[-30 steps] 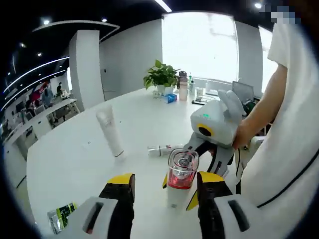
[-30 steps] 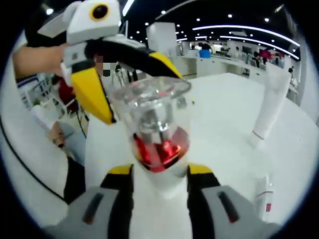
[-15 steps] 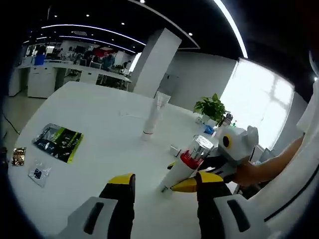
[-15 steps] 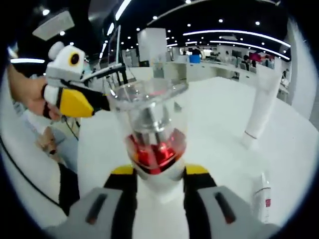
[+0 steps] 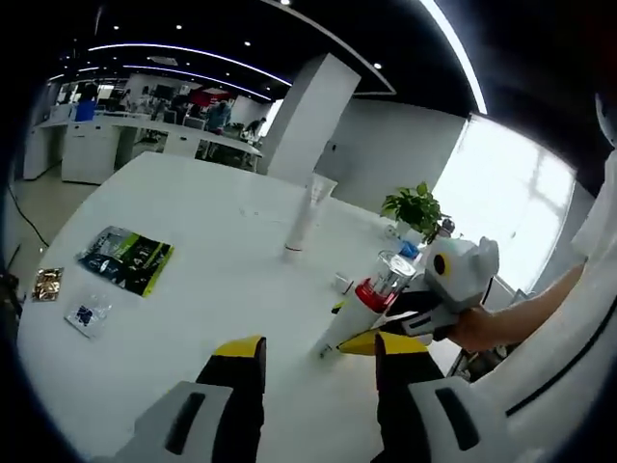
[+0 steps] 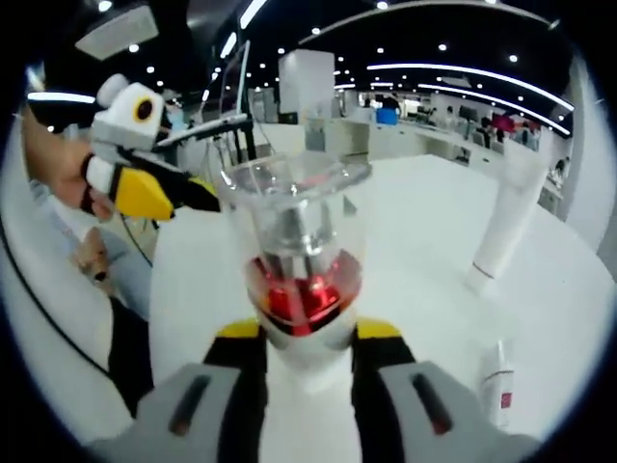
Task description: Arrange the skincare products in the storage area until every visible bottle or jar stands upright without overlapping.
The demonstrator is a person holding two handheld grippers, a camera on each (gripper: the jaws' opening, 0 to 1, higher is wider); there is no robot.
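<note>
White table as before; right gripper stays clenched on the clear-capped red-collared white pump bottle, leaning at the left view's three o'clock; left gripper gapes, withdrawn

Potted plant, green packet

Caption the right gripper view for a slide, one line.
Right gripper shut on a clear-capped pump bottle above the white table, a white tube standing beyond.
</note>
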